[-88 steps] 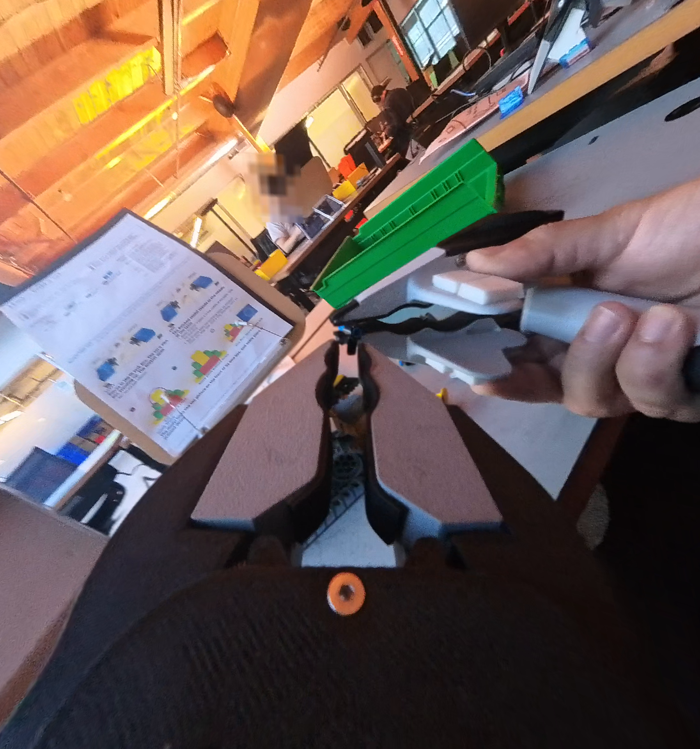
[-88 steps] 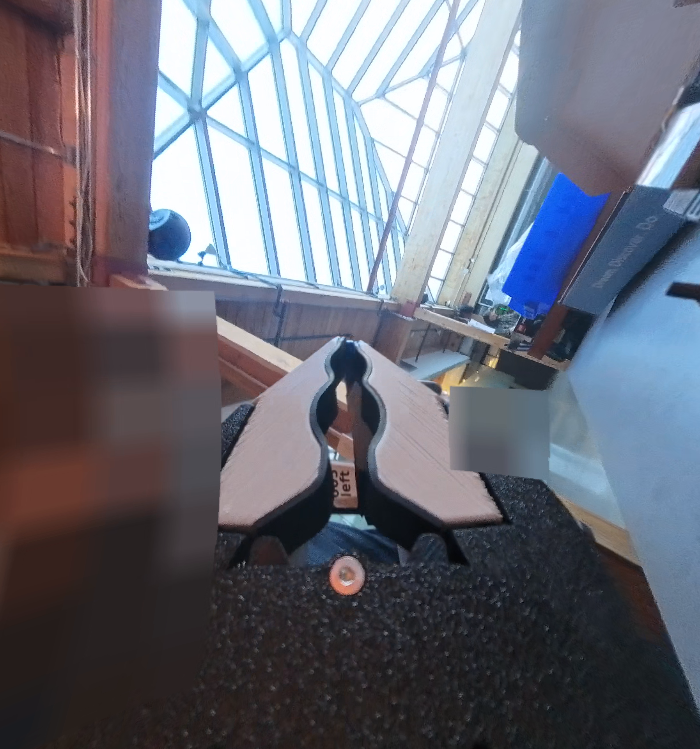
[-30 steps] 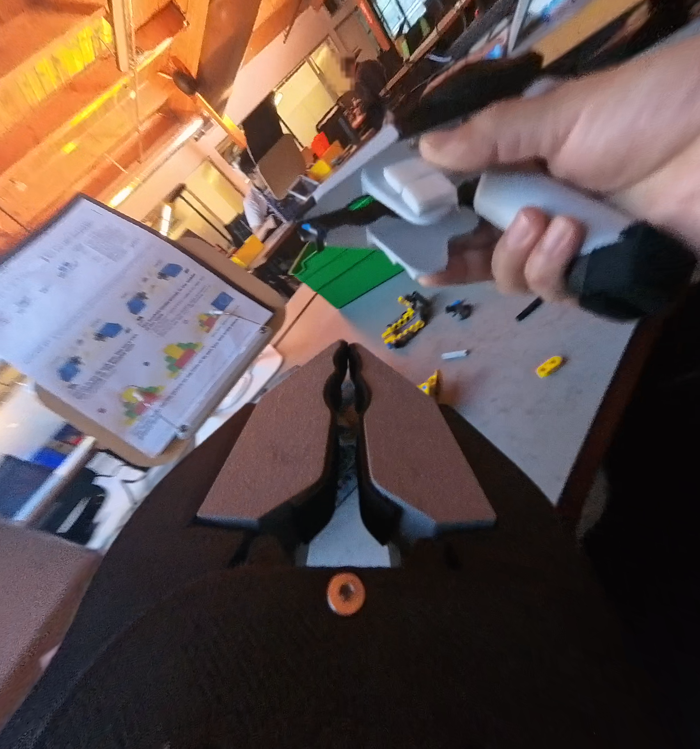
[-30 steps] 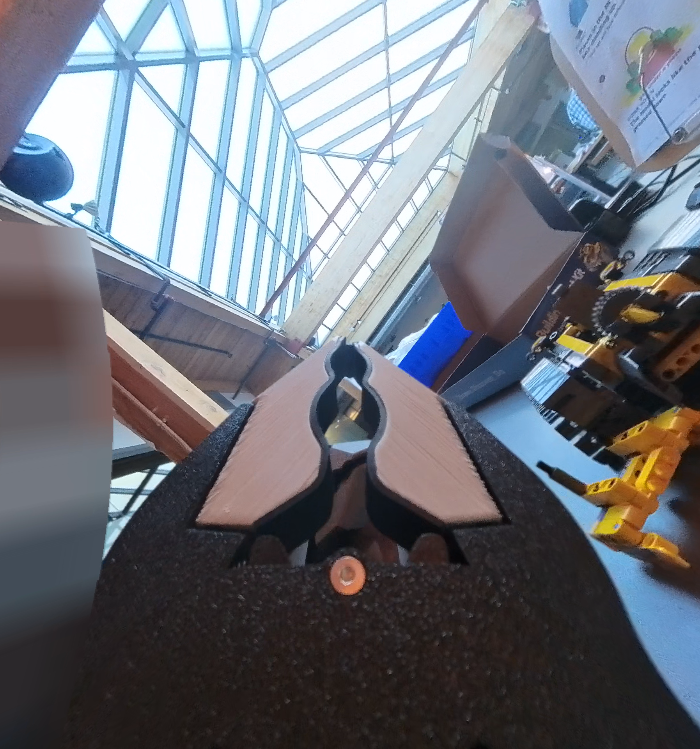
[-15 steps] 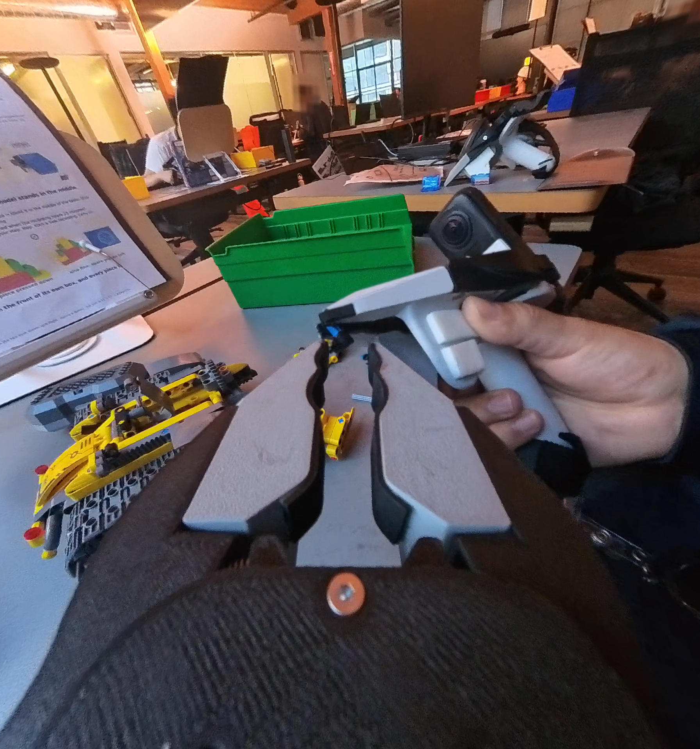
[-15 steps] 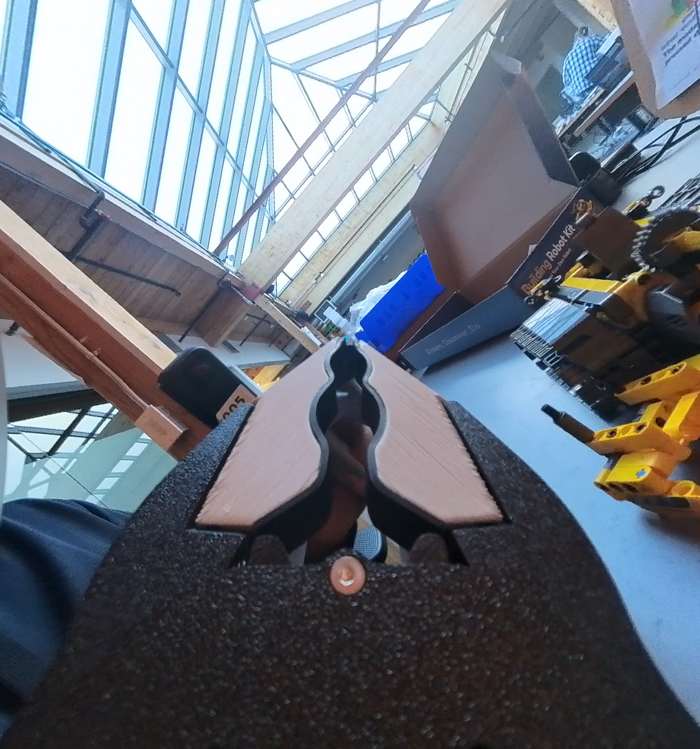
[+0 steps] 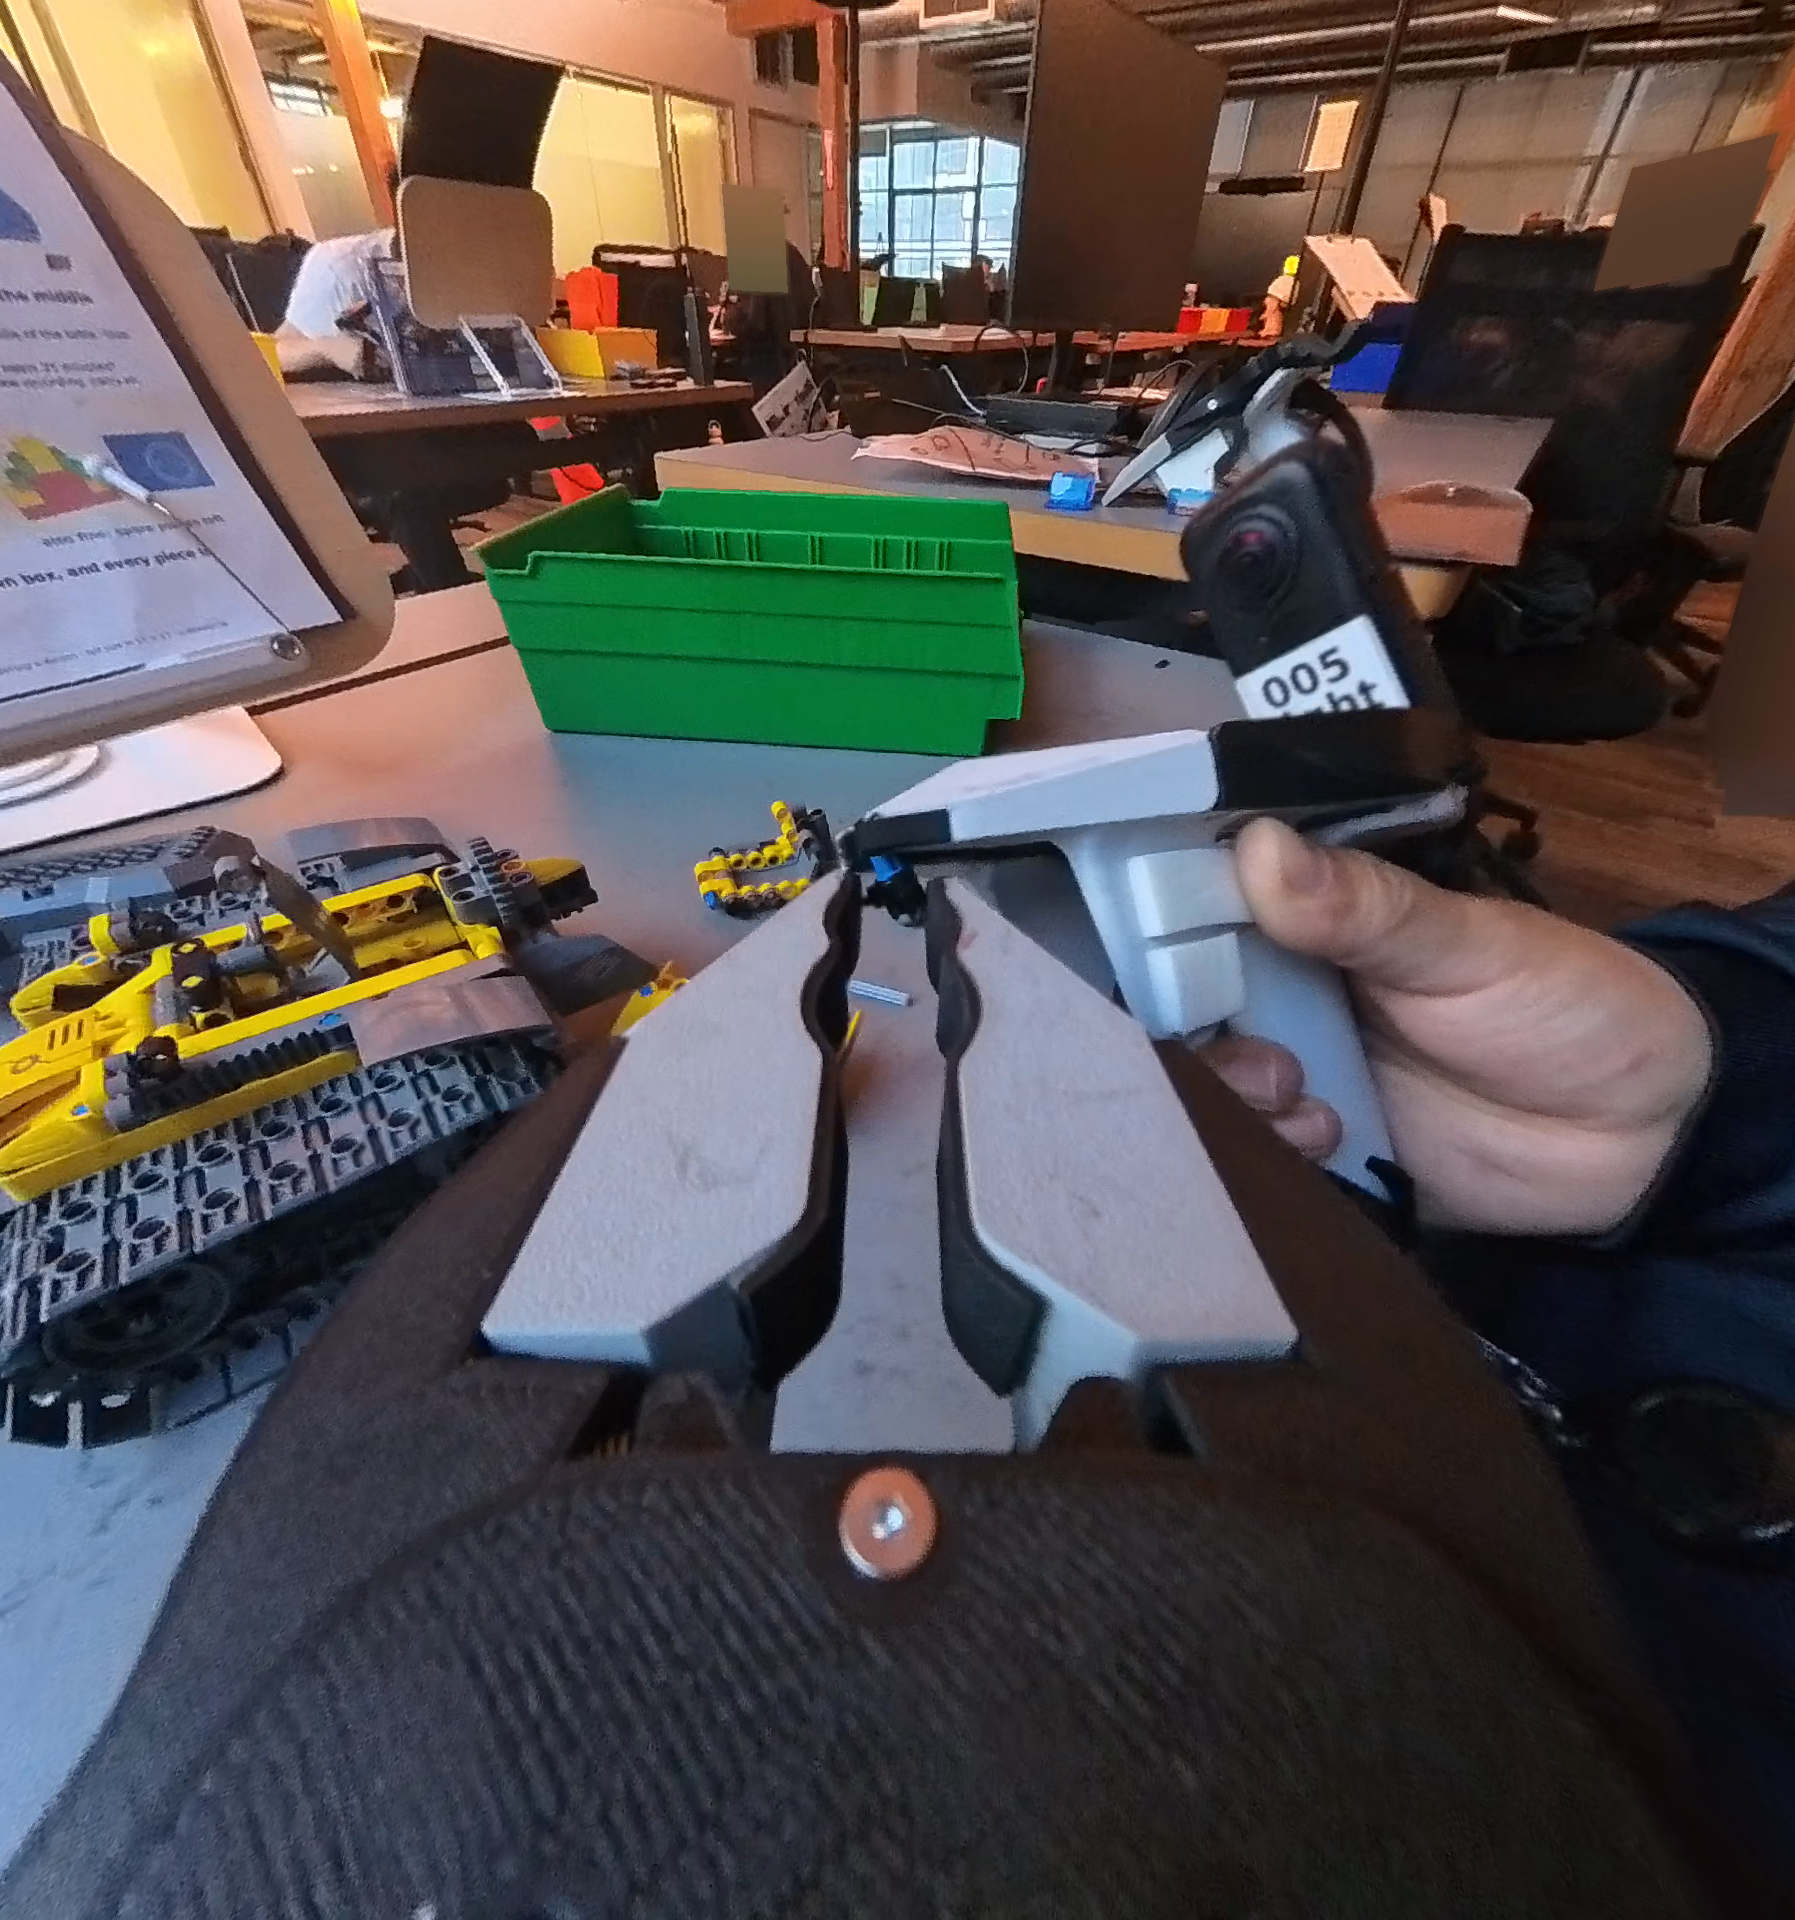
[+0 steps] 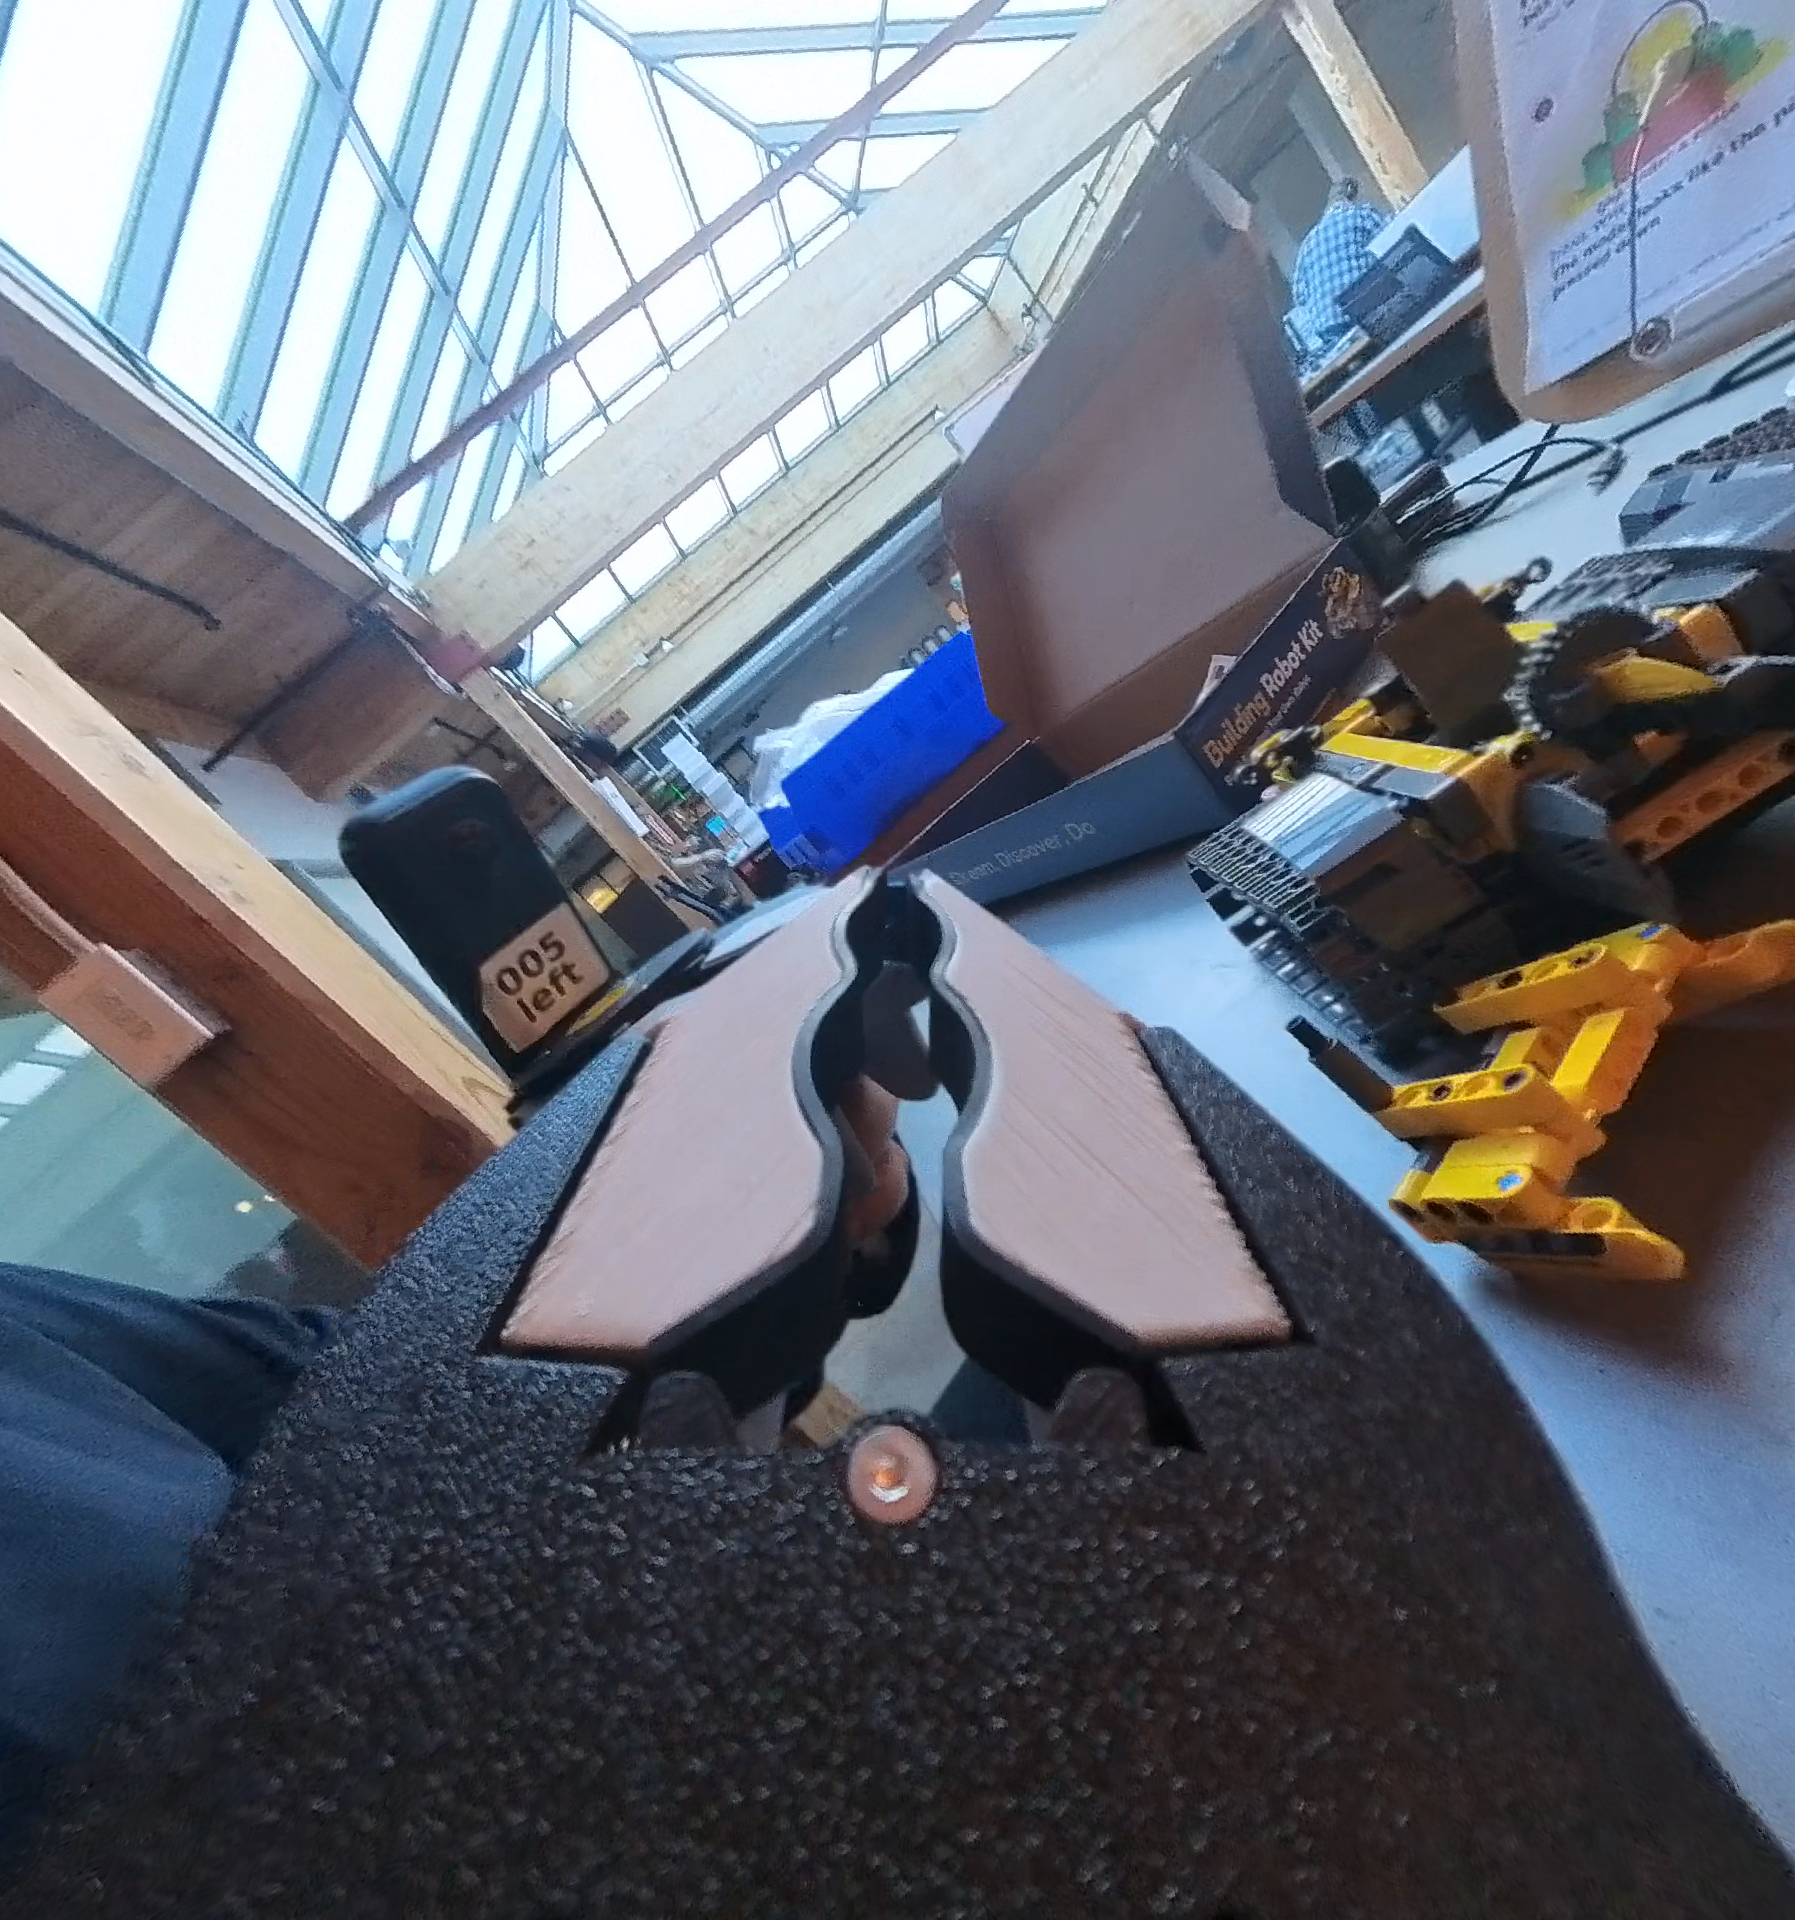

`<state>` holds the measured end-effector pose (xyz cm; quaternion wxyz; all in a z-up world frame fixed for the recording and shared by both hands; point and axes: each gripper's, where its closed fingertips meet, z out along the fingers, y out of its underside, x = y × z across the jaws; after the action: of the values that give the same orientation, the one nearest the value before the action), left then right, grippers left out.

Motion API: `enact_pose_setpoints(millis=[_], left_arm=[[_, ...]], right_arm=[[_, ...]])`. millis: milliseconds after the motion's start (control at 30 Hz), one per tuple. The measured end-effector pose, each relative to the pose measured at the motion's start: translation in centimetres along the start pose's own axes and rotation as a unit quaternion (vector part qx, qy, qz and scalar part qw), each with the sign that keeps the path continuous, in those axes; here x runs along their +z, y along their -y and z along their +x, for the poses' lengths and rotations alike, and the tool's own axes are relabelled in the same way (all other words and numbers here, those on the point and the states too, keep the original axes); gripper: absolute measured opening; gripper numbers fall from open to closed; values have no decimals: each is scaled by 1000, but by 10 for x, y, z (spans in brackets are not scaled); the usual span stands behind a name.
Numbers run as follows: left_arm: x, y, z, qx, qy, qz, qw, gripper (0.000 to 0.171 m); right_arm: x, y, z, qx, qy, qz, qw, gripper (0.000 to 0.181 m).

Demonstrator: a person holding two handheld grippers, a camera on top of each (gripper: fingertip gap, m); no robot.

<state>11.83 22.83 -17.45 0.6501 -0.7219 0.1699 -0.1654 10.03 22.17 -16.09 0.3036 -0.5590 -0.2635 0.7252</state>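
My left gripper (image 7: 888, 891) is open with a narrow gap and holds nothing, low over the grey table (image 7: 602, 779). My right gripper (image 8: 891, 883), held by a hand (image 7: 1475, 1049), is shut on a small blue and black piece (image 7: 888, 878). Its tip meets my left gripper's fingertips from the right. A small light grey pin (image 7: 880, 994) lies on the table between my left fingers. A yellow and grey tracked brick vehicle (image 7: 197, 1039) stands to the left; it also shows in the right wrist view (image 8: 1495, 821), with a loose yellow beam assembly (image 8: 1558, 1101) beside it.
A green bin (image 7: 768, 634) stands at the back of the table. A small yellow and black assembly (image 7: 758, 862) lies ahead. An instruction sheet on a stand (image 7: 103, 436) is at the far left. A cardboard box (image 8: 1132, 499) and a dark kit box (image 8: 1069, 821) stand behind the vehicle. Only a small space, under 4 cm, lies between the two pairs of fingers.
Both views have swung down from the ceiling to the table. My left gripper has gone from shut to open. The right gripper has come down to my left fingertips, still holding its piece.
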Motion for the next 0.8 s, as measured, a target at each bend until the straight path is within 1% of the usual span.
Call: enact_pose_setpoints(millis=[100,400,467,567,700,800], left_arm=[[-1,-1,2,29,1,-5,1000,9],[1,-8,6,110,24,-38,993,7],[1,-10,10,111,11,-40,993,7],[0,-13,15,89,-19,-31,995,8],[2,-15,19,90,-27,-22,995,8],[4,-17,24,86,-48,-28,995,8]], right_arm=[[-1,-1,-1,-33,-11,-12,999,1],[-9,-6,3,-94,-44,-39,994,1],[-11,-7,3,-97,-44,-45,993,1],[-15,-11,2,-107,-46,-55,992,1],[-19,-13,2,-111,-42,-70,990,1],[-25,-14,3,-120,-39,-80,989,1]])
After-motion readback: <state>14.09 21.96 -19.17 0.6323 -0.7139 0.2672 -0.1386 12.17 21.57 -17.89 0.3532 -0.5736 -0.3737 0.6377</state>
